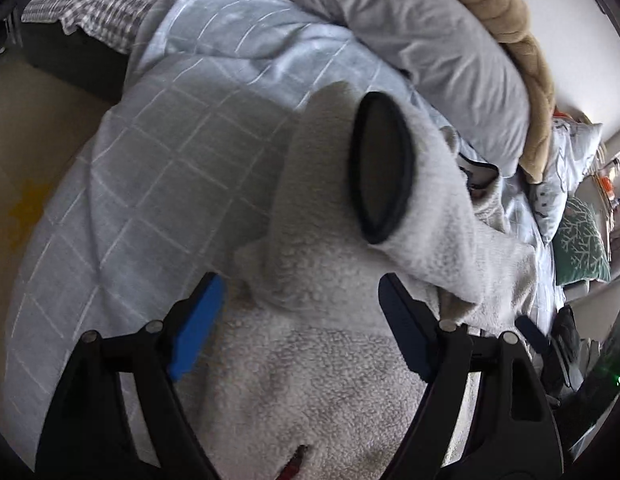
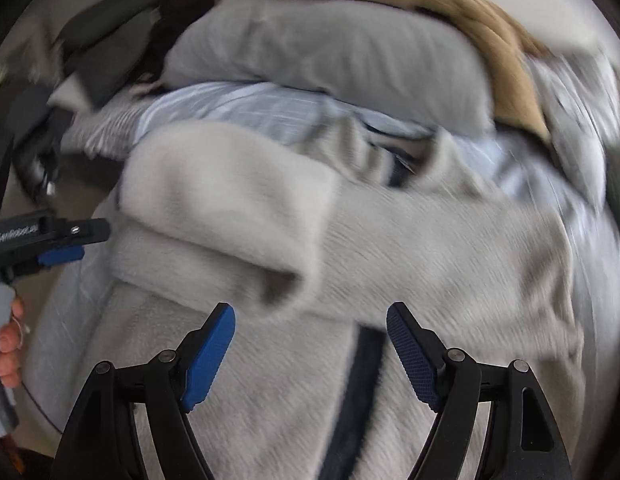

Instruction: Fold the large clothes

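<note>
A large cream fleece jacket (image 1: 317, 352) lies spread on the bed. One sleeve is folded across its body, and the dark-trimmed cuff opening (image 1: 381, 168) faces the left wrist camera. My left gripper (image 1: 302, 292) is open and empty just above the fleece below that sleeve. In the blurred right wrist view the jacket (image 2: 429, 248) fills the middle, with the folded sleeve (image 2: 222, 208) on its left and a dark zipper line (image 2: 361, 380) between my fingers. My right gripper (image 2: 310, 320) is open and empty above the jacket. The left gripper also shows in the right wrist view (image 2: 66, 246), at the left edge.
The jacket rests on a light blue checked duvet (image 1: 158, 152). A grey pillow (image 1: 429, 40) and a tan plush blanket (image 1: 521, 60) lie behind it. Patterned cushions (image 1: 581, 240) sit at the right. The floor (image 1: 26, 152) drops away at the left.
</note>
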A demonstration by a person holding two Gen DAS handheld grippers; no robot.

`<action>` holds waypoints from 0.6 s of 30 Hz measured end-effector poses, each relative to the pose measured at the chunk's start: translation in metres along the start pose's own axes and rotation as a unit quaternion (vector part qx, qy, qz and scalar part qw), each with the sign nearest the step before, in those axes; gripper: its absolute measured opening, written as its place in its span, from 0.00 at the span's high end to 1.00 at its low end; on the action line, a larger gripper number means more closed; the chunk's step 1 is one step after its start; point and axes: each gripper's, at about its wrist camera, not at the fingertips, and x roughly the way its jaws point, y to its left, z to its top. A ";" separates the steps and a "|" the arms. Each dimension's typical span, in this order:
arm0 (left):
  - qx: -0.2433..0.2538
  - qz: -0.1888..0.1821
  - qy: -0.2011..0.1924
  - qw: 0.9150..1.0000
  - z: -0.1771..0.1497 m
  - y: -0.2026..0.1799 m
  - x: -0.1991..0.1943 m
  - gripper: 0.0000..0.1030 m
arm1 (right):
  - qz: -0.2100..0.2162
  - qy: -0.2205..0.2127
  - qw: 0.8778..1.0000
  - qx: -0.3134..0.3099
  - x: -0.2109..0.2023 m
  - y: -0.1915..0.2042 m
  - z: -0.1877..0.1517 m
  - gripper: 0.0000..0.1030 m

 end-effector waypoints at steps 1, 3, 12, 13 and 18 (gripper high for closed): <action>-0.008 -0.005 0.007 1.000 0.003 0.005 0.000 0.22 | -0.003 -0.004 1.000 -0.020 0.005 0.012 0.006 0.22; -0.017 -0.010 0.012 1.000 0.006 0.008 0.001 0.22 | -0.014 -0.010 0.998 -0.061 0.017 0.037 0.018 0.21; 0.002 -0.023 0.013 1.000 0.009 0.009 0.023 0.22 | -0.080 -0.016 0.990 -0.112 0.073 0.062 0.059 0.22; 0.005 -0.021 0.016 1.000 0.009 0.009 0.026 0.23 | -0.068 -0.019 0.994 -0.087 0.070 0.049 0.064 0.22; 0.004 -0.009 0.047 0.999 0.005 0.008 0.046 0.25 | 0.009 -0.019 0.996 0.084 0.048 -0.056 0.066 0.20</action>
